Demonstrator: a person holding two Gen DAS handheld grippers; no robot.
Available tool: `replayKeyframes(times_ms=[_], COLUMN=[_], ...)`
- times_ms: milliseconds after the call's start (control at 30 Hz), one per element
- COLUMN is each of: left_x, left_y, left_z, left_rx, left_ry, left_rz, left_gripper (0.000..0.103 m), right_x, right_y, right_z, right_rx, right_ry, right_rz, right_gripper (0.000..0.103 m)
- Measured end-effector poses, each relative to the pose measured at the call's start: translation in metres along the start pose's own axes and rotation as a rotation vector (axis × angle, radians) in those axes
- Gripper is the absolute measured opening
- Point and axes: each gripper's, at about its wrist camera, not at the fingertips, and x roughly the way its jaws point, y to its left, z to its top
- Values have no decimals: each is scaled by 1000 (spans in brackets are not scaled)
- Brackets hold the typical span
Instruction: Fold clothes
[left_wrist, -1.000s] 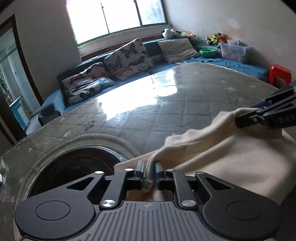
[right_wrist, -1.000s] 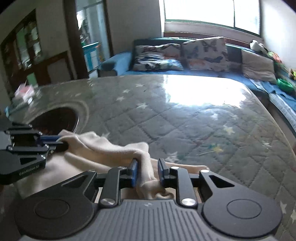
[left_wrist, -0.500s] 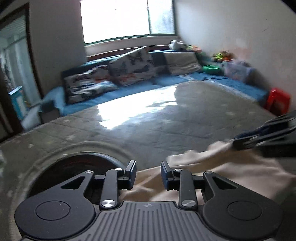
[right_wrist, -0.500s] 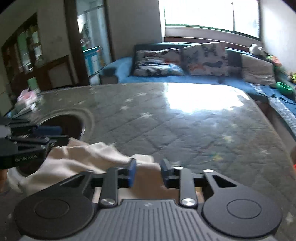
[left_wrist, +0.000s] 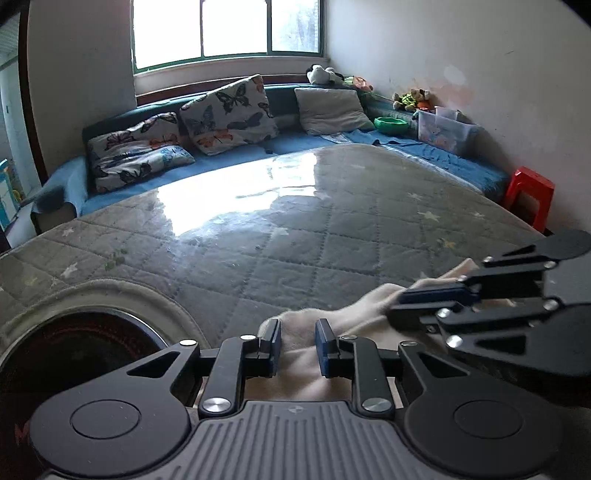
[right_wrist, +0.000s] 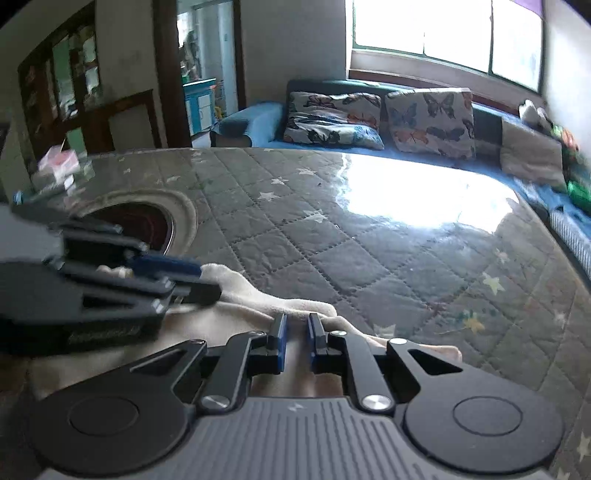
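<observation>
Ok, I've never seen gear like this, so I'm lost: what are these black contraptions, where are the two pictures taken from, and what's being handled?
There is no robot here. A person holds a two-finger tool in each hand, and each has a wide-angle camera looking along its fingers. One picture looks past the left tool, the other past the right tool. Each also catches the other tool off to the side. Below them is a quilted grey mattress with a cream garment crumpled on its near part. Both tools' jaws are closing with that cloth between them. The right looks pinched on a fold; the left's pads are not yet pressing it.
</observation>
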Motion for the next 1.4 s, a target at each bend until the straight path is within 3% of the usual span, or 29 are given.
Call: replayKeyframes(times_ms=[133,200,233,400,600,667,800,967,1033,1233,1400], left_x=[5,7,8,-9,-57,-67,-74,-68,-68,-72,-76], left_y=[7,14,19,37,29,22,10,21,33,29,28], left_z=[1,1,2,1,-14,-23,-43,-56,-58,-69,-73], left_rx=[-14,-46,-69,-159,-106,-94,-90,-143,-196,-197,-217], left_ry=[-1,4,7,-9,-77,-82,-66,-47,-45,-66,-53], left_rz=[5,21,28,37,71,54,28,73,41,60,50], left_gripper=[27,47,49,46,42,34,27,29,30,34,34], right_x=[-2,-3,-3,-8,-31,-39,-52,-58,-59,-73,-65], right_y=[-3,-4,-3,-1,6,11,22,30,27,26,33], right_z=[-1,0,0,2,5,3,-6,-27,-34,-36,-53], right_rx=[-2,-1,-4,-28,-45,-50,-52,-90,-77,-64,-96], right_ry=[-10,-12,-13,-17,-26,-23,-16,-2,2,-50,-22], right_rz=[14,16,15,12,36,61,114,126,123,137,135], right_gripper=[11,11,11,16,27,27,30,37,40,40,42])
